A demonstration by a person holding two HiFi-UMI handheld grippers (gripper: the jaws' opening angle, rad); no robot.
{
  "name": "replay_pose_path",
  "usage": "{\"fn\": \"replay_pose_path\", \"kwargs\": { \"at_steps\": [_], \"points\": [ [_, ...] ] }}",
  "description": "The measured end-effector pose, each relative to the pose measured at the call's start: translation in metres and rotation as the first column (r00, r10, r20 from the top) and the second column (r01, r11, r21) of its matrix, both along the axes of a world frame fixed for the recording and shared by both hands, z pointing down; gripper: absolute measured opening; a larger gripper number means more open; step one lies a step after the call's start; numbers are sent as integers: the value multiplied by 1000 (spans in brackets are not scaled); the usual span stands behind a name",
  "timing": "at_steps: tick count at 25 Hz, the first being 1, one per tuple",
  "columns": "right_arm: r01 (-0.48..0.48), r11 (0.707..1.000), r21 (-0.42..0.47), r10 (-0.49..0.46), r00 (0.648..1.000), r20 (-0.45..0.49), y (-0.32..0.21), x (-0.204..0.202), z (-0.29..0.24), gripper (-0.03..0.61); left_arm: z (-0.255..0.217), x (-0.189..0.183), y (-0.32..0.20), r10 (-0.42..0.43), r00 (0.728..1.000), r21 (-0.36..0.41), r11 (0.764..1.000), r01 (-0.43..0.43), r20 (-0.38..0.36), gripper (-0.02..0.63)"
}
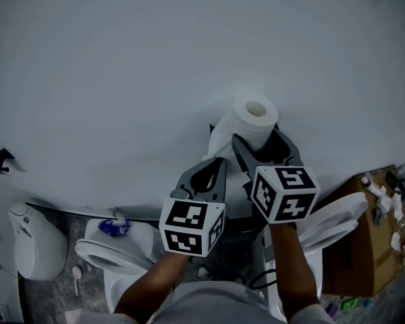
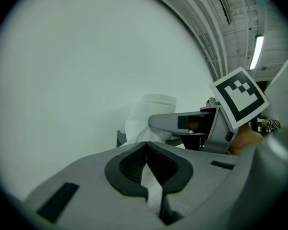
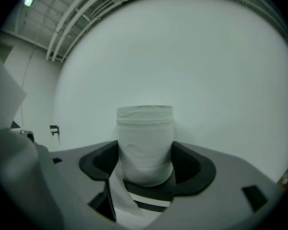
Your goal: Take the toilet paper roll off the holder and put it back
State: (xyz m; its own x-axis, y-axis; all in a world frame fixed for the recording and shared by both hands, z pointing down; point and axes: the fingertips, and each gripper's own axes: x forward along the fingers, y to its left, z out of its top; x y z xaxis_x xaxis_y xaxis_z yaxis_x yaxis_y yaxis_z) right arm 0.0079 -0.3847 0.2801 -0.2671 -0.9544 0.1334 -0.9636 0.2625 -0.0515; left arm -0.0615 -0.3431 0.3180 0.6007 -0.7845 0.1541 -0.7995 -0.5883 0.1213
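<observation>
A white toilet paper roll (image 1: 255,115) stands upright against the pale wall, its core hole facing up. A loose tail of paper (image 1: 221,139) hangs at its left side. My right gripper (image 1: 260,140) reaches round the roll; in the right gripper view both dark pads (image 3: 103,161) touch the sides of the roll (image 3: 145,143). A dark holder part (image 3: 149,194) shows under the roll. My left gripper (image 1: 219,162) is just left of the roll and lower, its jaws together. In the left gripper view its tips (image 2: 146,147) meet, and white paper shows through the slit behind them.
Below stand a white toilet (image 1: 111,252) with a blue object (image 1: 113,227) on it, another white fixture (image 1: 35,243) at far left, and a raised toilet seat (image 1: 334,221). A cardboard box (image 1: 361,248) with small items stands at right. A small black hook (image 1: 0,159) is on the wall.
</observation>
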Motion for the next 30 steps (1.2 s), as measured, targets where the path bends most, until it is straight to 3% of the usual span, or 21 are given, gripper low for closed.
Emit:
{"fn": "replay_pose_path", "kwargs": {
  "at_steps": [30],
  "points": [
    [65,995,72,-66,998,8,70,24,-26,345,-5,-7,49,-126,992,0,992,126,-5,3]
  ]
}}
